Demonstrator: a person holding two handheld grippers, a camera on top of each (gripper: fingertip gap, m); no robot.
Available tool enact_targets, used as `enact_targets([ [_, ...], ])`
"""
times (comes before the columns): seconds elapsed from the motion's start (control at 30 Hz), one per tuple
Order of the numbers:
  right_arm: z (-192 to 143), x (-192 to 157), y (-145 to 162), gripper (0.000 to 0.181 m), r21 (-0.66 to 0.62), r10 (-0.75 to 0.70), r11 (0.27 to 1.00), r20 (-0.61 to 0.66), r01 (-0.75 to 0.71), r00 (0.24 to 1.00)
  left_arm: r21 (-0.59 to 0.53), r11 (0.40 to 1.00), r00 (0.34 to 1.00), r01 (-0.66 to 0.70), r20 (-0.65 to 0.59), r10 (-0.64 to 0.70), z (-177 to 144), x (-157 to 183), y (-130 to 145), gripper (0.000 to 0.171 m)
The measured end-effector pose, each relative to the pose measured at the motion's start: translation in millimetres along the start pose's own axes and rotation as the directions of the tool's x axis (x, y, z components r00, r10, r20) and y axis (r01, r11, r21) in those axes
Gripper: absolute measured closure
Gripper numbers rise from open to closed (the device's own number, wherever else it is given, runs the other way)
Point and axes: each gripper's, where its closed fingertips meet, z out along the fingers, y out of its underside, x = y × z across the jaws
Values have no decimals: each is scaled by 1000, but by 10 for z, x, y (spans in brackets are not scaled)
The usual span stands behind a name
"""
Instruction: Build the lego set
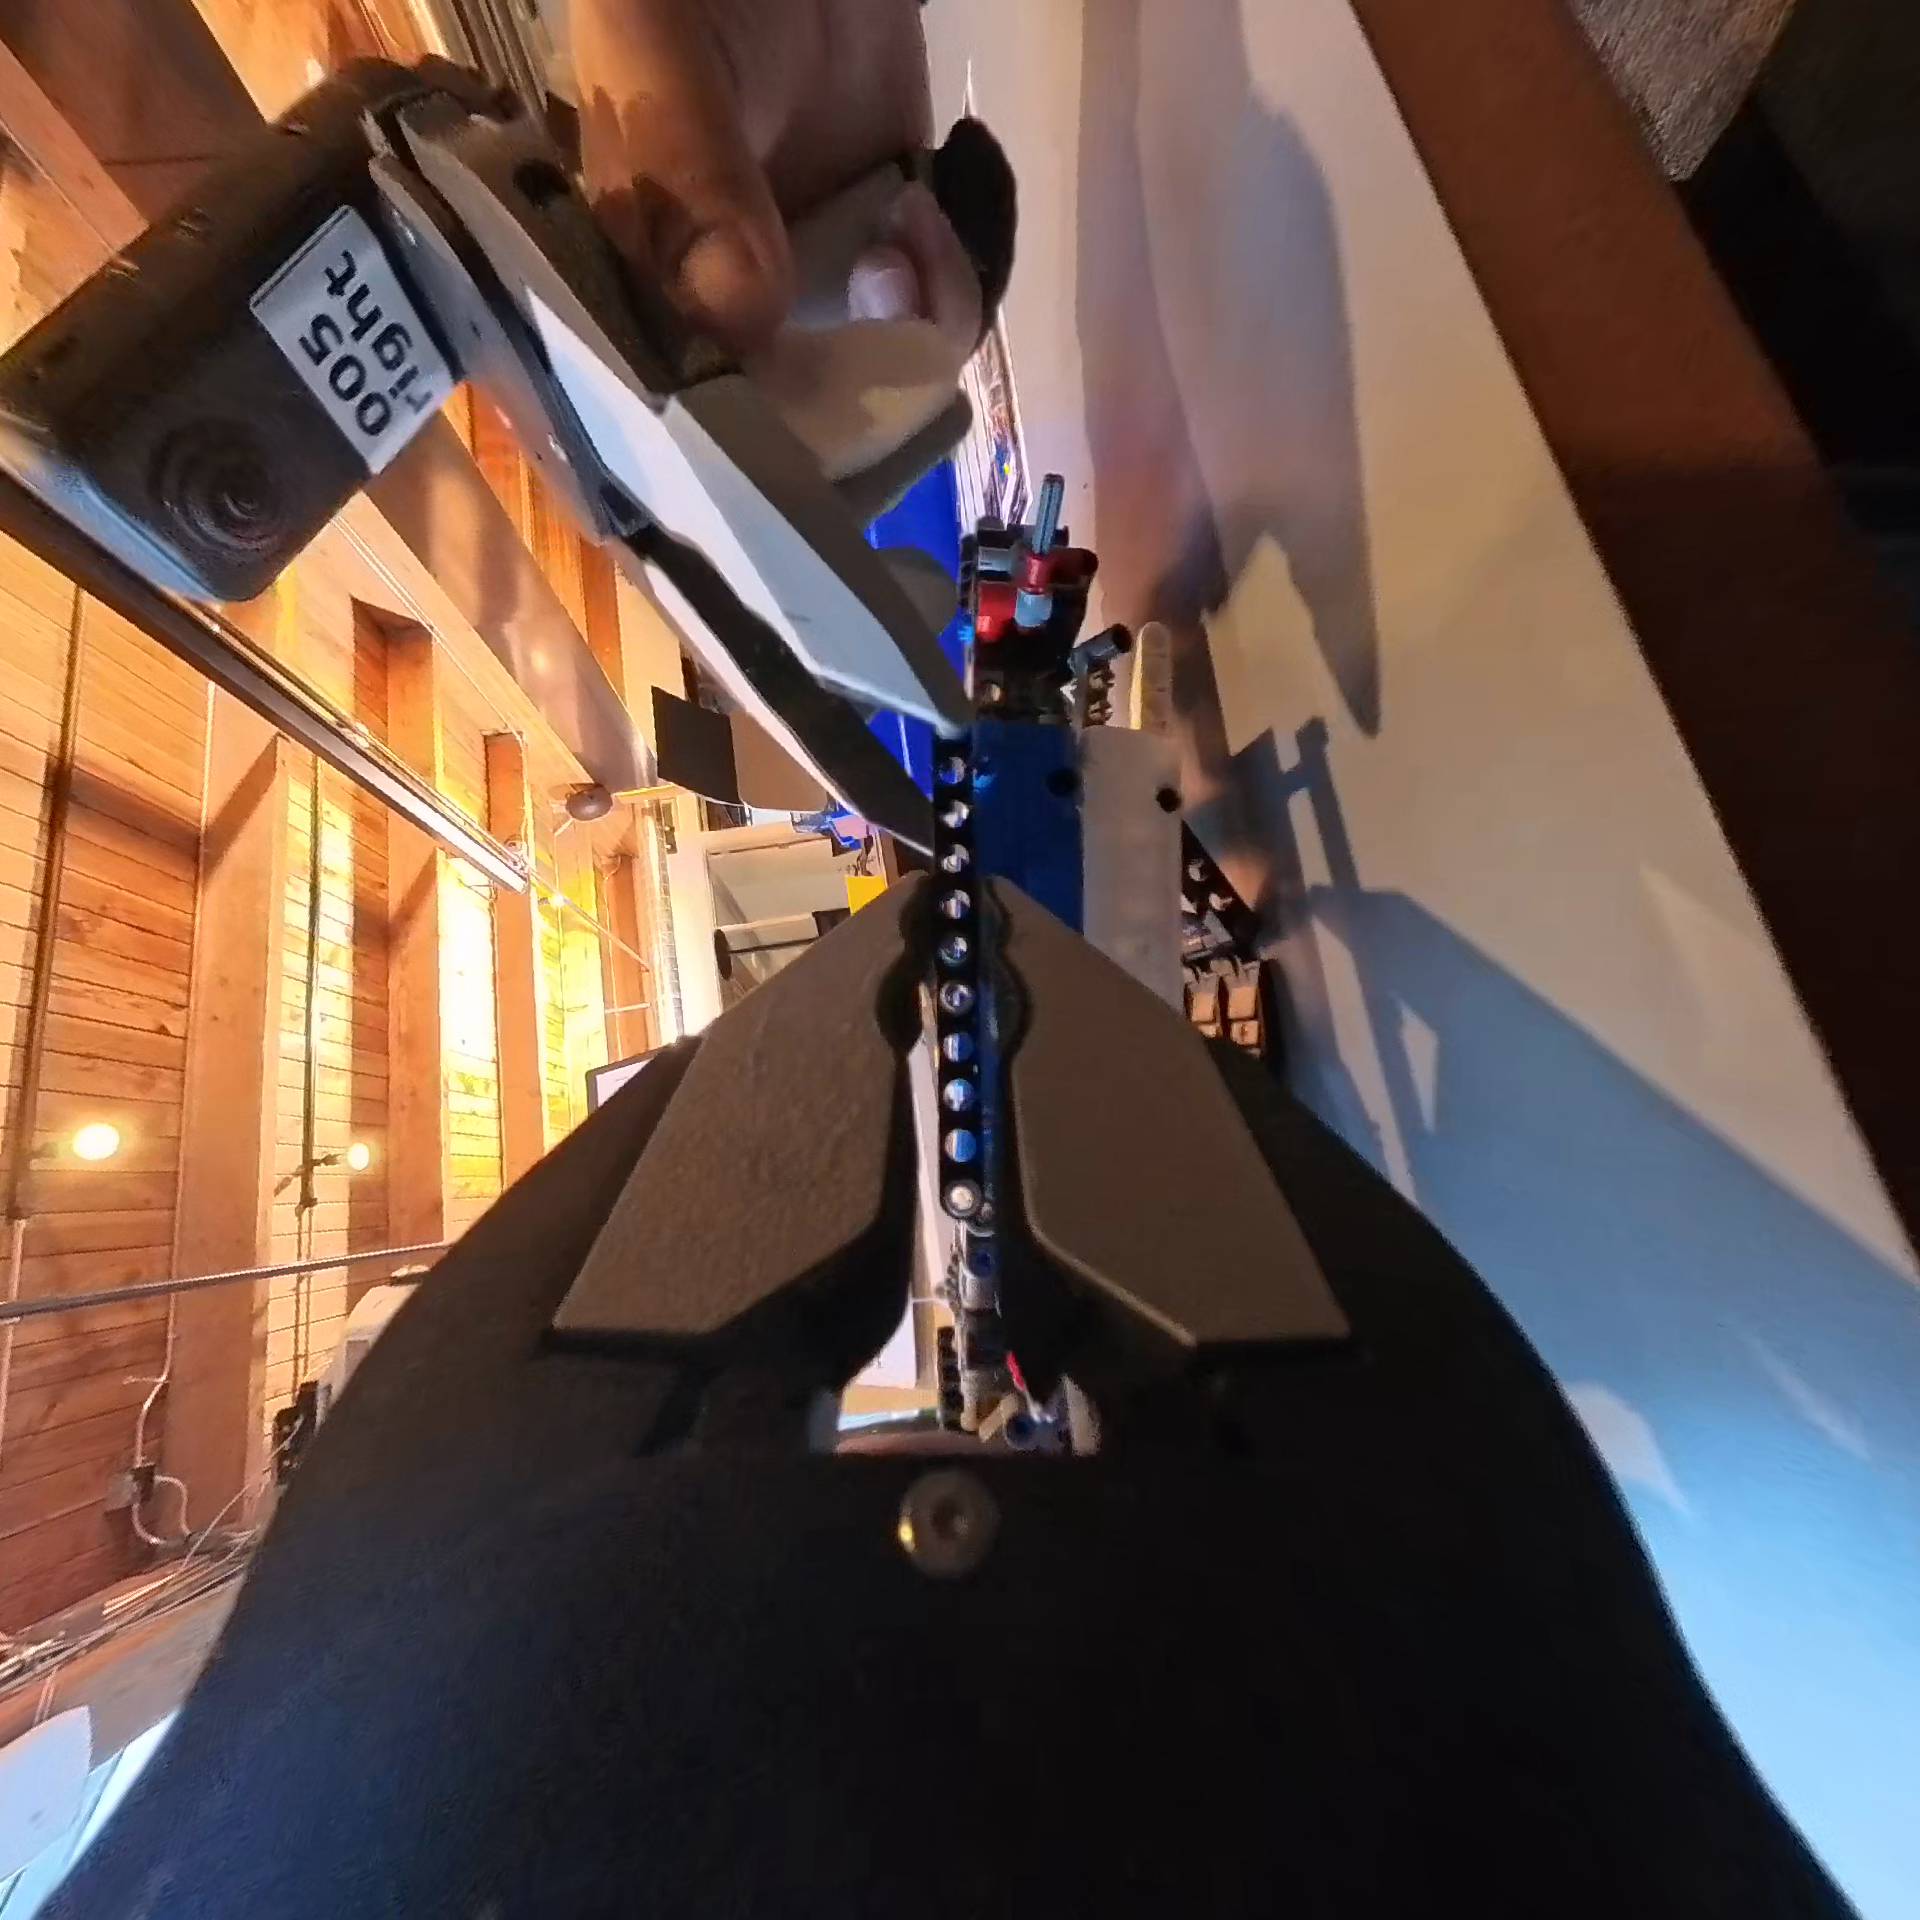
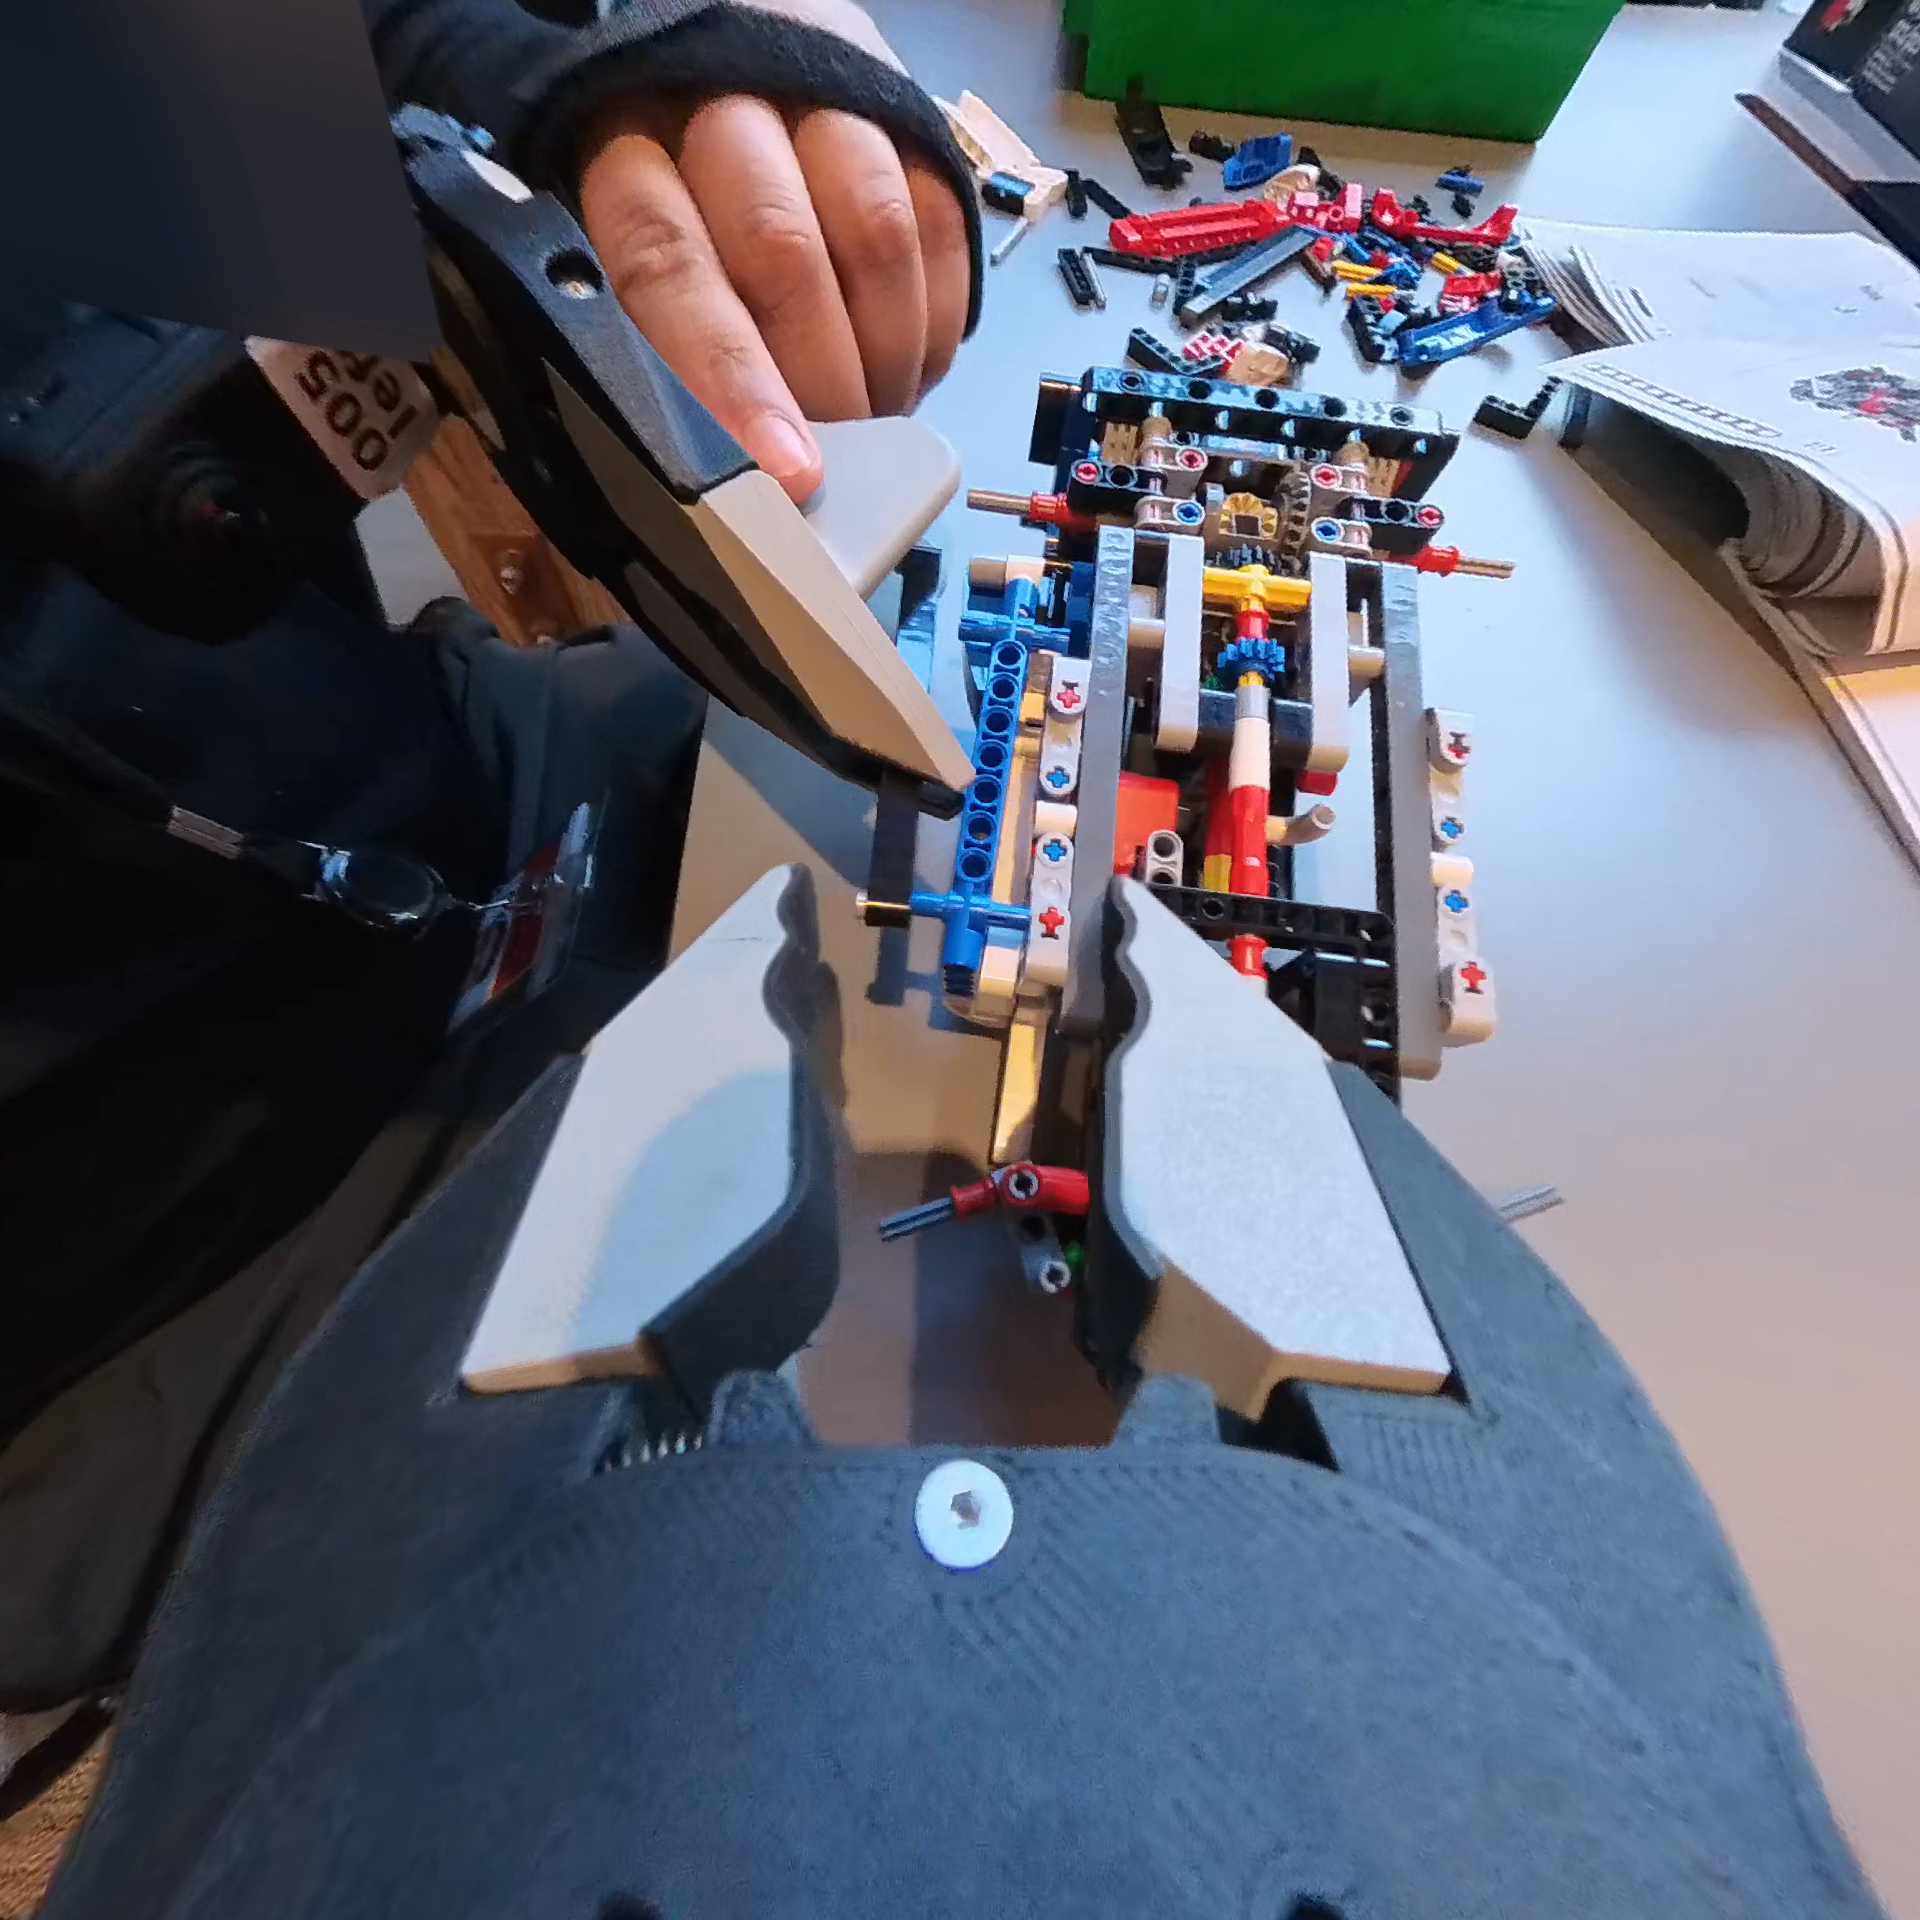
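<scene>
A: Model (image 2: 1226,727) position?
B: On the table (image 2: 1662,935), loose parts (image 2: 1340,260) and a manual (image 2: 1766,488) beyond it.
A: Left gripper (image 1: 961,935)?
B: Jaws closed on the model's black beam (image 1: 961,997).
A: Right gripper (image 2: 956,935)?
B: Jaws wide apart, straddling the model's near end, clamping nothing.

Wood-plank wall (image 1: 125,831) — warm orange, lit by round lamps (image 1: 96,1141); dark rail (image 1: 312,727) running across it. Pale grey tabletop (image 2: 1662,935) — cool light, soft shadows. Green bin (image 2: 1340,57) at far edge, open booklets (image 2: 1766,488) beside
</scene>
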Motion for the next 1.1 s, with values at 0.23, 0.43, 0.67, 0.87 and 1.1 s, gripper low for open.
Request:
enact_targets([
  [0.23, -26, 19, -21, 131, 30, 17, 999, -6, -17, 1000, 25, 1000, 999, -14, -38, 15, 3, 74, -36, 168],
  [0.43, -33, 44, 5, 130, 17, 4, 1000, -38, -3, 999, 6, 1000, 1000, -23, 16, 23, 8, -18, -16, 168],
  [0.67, 17, 49, 30, 132, -7, -11, 1000, -48, 11, 999, 1, 1000, 1000, -26, 15, 26, 8, -7, 12, 167],
  [0.87, 17, 89, 35, 132, -25, -31, 999, -73, 29, 997, -11, 999, 999, -33, 3, 33, 34, 4, 26, 167],
  [1.1, 14, 97, 55, 132, -32, -29, 999, -79, 27, 996, -43, 999, 1000, -25, -11, 24, 50, 13, 26, 167],
])
